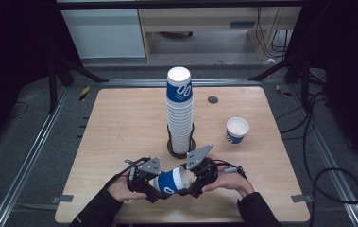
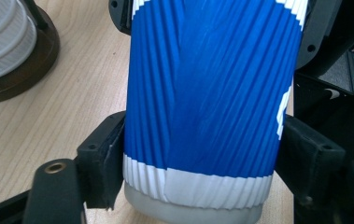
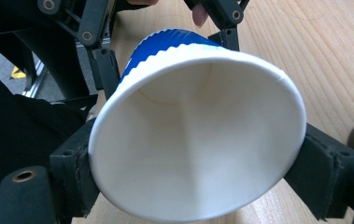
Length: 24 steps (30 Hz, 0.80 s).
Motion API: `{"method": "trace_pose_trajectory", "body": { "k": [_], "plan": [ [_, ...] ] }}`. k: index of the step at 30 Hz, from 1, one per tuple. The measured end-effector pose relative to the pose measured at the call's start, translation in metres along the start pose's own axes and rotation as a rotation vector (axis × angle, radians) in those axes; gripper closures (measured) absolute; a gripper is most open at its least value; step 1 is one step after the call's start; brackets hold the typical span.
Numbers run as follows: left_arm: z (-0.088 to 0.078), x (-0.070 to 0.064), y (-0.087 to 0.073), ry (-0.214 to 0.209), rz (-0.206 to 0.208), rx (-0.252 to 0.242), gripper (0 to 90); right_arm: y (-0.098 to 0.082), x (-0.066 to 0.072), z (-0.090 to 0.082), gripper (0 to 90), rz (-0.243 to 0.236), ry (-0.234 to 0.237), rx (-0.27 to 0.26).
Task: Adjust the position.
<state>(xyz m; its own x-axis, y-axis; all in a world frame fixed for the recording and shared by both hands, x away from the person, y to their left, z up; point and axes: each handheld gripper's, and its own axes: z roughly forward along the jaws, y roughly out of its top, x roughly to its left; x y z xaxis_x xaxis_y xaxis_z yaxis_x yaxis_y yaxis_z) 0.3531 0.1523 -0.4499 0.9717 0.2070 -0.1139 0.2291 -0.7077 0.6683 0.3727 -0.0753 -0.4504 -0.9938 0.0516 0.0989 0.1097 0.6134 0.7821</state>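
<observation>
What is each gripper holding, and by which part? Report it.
Both hold one blue paper cup lying sideways: left gripper clamps near its base, right gripper near its open rim.

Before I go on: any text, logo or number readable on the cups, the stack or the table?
Top cup of the stack: a white two-loop mark like "00", small print under it too blurred to read.
Held cup: white marks, unreadable.
Loose cup: white mark, too small.
Table: none.

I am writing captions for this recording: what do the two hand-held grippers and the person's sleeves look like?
Both the left gripper and the right gripper have black frames with black padded jaws; brass-coloured screw holes show in the gripper views. Each carries a grey three-cornered plate on top and trails a thin black cable. The person's sleeves are dark.
</observation>
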Motion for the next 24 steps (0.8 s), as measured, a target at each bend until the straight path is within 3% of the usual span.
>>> {"method": "trace_pose_trajectory", "body": {
  "k": [7,12,17,24],
  "plan": [
    [-0.001,-0.001,0.0,-0.01,0.004,-0.01,26.0,0.0,0.001,0.0,14.3,0.001,0.009,-0.007],
    [-0.01,0.004,-0.002,0.004,-0.03,-0.063,26.2,0.002,-0.002,-0.008,10.6,0.017,-0.025,-0.07],
    [-0.024,0.013,-0.007,0.037,-0.09,-0.166,26.1,0.003,-0.007,-0.024,9.4,0.056,-0.074,-0.157],
    [-0.036,0.014,-0.008,0.094,-0.121,-0.298,26.1,0.002,-0.014,-0.037,8.9,0.118,-0.117,-0.276]
  ]
}}
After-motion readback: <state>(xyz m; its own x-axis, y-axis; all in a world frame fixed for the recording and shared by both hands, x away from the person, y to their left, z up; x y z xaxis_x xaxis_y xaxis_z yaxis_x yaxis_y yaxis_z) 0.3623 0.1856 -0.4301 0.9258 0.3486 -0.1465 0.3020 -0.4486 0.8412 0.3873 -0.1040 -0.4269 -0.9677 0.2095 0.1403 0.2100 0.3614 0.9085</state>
